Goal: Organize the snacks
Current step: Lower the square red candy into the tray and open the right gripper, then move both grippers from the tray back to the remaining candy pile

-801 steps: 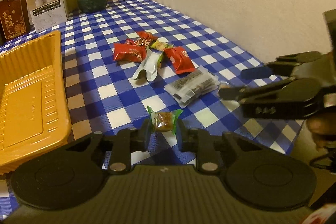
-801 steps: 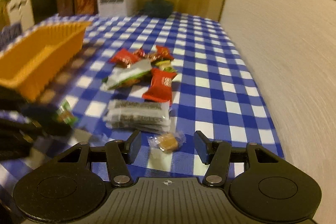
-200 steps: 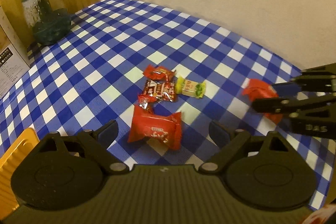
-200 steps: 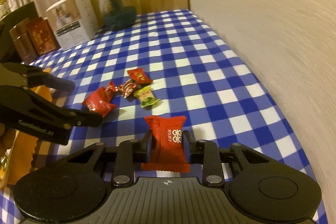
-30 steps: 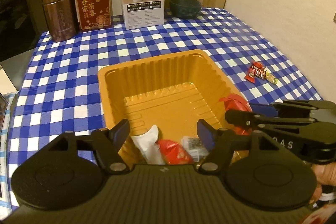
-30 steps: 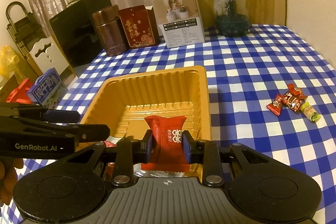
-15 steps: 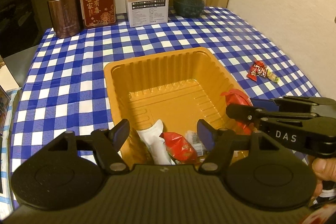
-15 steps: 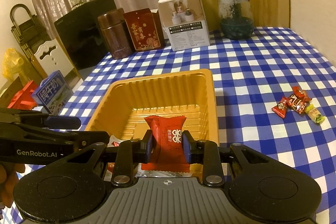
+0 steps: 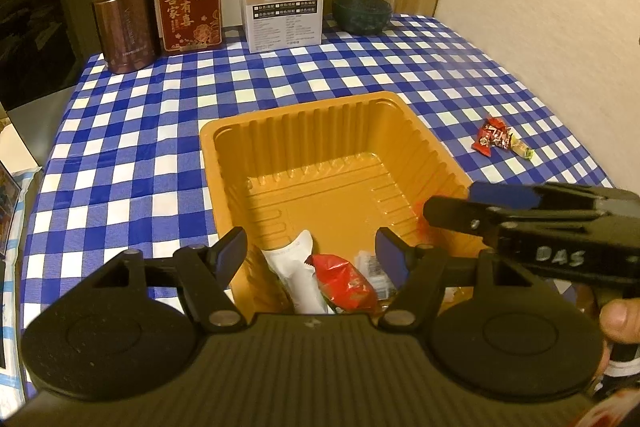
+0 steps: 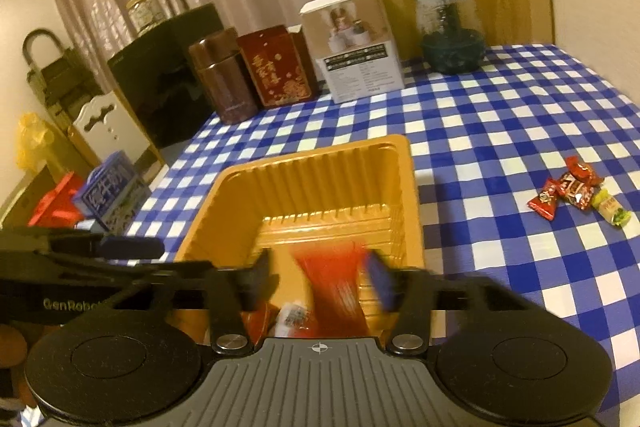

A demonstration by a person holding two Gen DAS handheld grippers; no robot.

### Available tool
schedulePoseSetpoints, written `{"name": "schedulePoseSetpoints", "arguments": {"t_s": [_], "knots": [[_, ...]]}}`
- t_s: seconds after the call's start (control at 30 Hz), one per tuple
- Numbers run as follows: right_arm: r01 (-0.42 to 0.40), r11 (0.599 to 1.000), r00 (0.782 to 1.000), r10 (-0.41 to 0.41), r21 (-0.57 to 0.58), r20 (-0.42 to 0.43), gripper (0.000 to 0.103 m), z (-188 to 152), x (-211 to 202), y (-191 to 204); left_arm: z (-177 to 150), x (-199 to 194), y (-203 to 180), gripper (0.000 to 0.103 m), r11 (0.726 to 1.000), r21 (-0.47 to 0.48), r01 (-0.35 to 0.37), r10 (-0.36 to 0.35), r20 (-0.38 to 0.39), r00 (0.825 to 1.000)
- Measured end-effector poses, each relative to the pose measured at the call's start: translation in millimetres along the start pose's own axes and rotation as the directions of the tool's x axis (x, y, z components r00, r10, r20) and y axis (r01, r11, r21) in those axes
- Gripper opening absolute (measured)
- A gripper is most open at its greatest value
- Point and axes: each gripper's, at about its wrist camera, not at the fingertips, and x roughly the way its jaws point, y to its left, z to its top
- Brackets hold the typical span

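Now right claw (image 10: 318, 277) spread, red packet (image 10: 334, 283) blurred above tray (image 10: 316, 163).

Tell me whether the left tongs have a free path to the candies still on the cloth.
Probably not directly: the right tongs and the orange tray lie between the open left tongs and the candies.

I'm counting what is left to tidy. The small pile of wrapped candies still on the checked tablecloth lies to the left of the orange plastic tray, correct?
No: the small pile of wrapped candies lies to the right of the orange plastic tray, on the blue-and-white checked tablecloth, toward the wall. Both wrist views show it.
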Motion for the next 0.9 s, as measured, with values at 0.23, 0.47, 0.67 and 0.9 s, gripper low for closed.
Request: {"name": "schedulePoseSetpoints", "arguments": {"t_s": [0.23, 0.47, 0.67, 0.9], "knots": [[0.004, 1.000, 1.000, -0.005, 0.026, 0.021, 0.063, 4.1, -7.1, -6.2, -2.3, 0.0, 3.1, 0.068, 1.000, -0.009, -0.001, 0.001, 0.000, 1.000], [0.026, 0.999, 0.999, -0.026, 0.029, 0.023, 0.063, 2.6, -13.7, -11.5, -0.9, -2.3, 0.2, 0.068, 1.000, -0.006, 0.008, -0.008, 0.004, 1.000], [0.060, 0.998, 0.998, -0.061, 0.029, 0.028, 0.063, -0.5, -26.8, -21.4, 5.3, -5.2, -9.6, 0.068, 1.000, 0.009, 0.018, -0.018, 0.019, 1.000], [0.115, 0.992, 0.992, -0.118, 0.055, 0.044, 0.063, -1.7, -48.5, -44.8, 13.1, -7.5, -34.9, 0.070, 0.998, 0.035, 0.057, -0.058, 0.037, 0.998]]}}
